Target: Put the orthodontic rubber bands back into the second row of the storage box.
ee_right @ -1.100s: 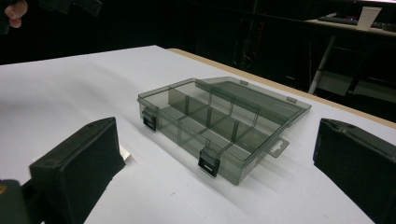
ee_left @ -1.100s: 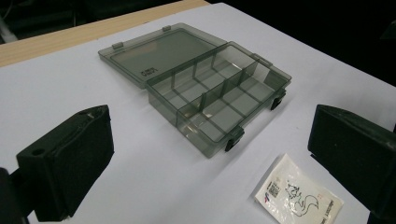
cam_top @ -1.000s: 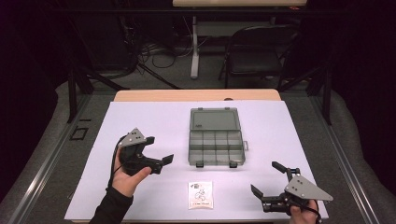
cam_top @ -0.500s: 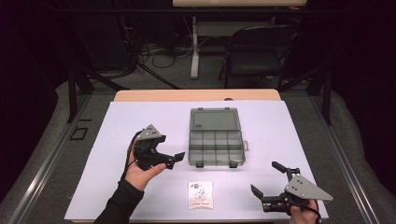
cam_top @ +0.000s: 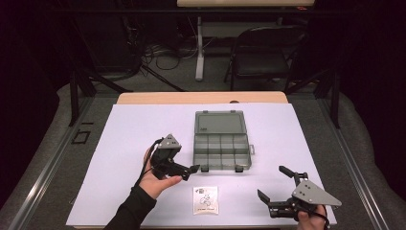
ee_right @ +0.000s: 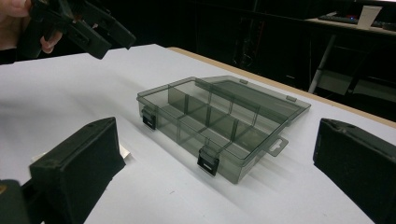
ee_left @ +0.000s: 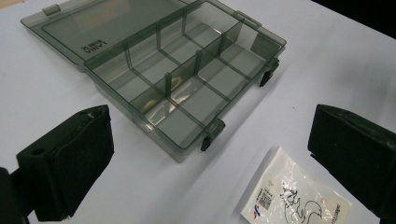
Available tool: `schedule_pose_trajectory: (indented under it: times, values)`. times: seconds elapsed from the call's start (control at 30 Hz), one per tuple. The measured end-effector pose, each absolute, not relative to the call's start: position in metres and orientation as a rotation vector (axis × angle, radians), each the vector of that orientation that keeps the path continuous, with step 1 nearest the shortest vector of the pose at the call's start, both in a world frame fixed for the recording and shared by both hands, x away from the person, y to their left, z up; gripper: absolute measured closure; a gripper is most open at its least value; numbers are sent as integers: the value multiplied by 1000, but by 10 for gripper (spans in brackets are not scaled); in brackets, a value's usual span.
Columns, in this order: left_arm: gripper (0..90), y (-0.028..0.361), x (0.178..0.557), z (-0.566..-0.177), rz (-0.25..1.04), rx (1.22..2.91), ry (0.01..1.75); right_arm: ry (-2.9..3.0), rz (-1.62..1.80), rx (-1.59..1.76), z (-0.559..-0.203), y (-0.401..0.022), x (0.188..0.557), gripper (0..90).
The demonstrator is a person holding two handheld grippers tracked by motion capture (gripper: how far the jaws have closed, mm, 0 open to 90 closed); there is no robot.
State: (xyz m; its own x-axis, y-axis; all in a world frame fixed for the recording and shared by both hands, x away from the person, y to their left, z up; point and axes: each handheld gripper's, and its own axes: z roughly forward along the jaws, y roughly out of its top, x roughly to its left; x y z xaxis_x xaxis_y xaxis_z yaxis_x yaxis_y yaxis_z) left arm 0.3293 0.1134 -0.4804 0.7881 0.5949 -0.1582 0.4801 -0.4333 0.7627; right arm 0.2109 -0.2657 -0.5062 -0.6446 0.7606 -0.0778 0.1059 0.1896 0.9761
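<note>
Left gripper [cam_top: 184, 168]: jaws wide apart, nothing between them, held in the air just left of the organizer box's near left corner. Its own view looks down on both the box and the packet, with the packet [ee_left: 299, 198] low and right between the jaw tips, so I read it as lining up on the packet. No contact with anything.

Right gripper [cam_top: 276, 189]: jaws also spread, empty, parked low at the near right of the sheet, well apart from the box and to the right of the packet [cam_top: 206, 200]. Its view faces the box's front latches from the near side, with the left gripper [ee_right: 79, 25] far off at top left.

Organizer box [cam_top: 221, 140]: smoky clear plastic, centre of the white sheet [cam_top: 124, 139], lid laid fully open and flat on the far side. Tray compartments [ee_left: 187, 79] all look empty; dividers in place. Two black latches on the near wall hang loose.

Packet: small white printed sachet, flat on the sheet, just near of the box's front wall and slightly left of its centre. Contents not readable.

Progress, as a judgement: box is open and ready; that part needs nothing. Packet not picked up, nothing loaded. Left to do: close on the packet, lift, drop it in a compartment, then likely shut the lid and latch. Essentially at the start.
</note>
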Motion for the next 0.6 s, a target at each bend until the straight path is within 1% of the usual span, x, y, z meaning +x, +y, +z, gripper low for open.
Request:
schedule_pose_trajectory:
  times: [0.1,0.27,0.3,0.33,0.37,0.4,0.5,0.6]
  values:
    - [9,111,327,-485,157,2122,788,1901,1490,809,-506,-266,211,3]
    - [70,108,320,-491,152,2132,767,1908,1485,809,-506,-266,211,3]
    - [70,107,318,-493,150,2130,759,1902,1490,808,-506,-266,211,3]
    - [92,107,316,-494,154,2131,753,1901,1489,810,-506,-266,211,3]
    - [144,106,313,-496,161,2133,734,1908,1484,811,-506,-266,211,3]
    - [163,106,313,-496,161,2133,734,1908,1484,811,-506,-266,211,3]
    - [174,104,308,-499,162,2138,715,1908,1484,810,-506,-266,211,3]
    - [232,102,306,-502,159,2140,704,1913,1483,810,-506,-266,210,3]
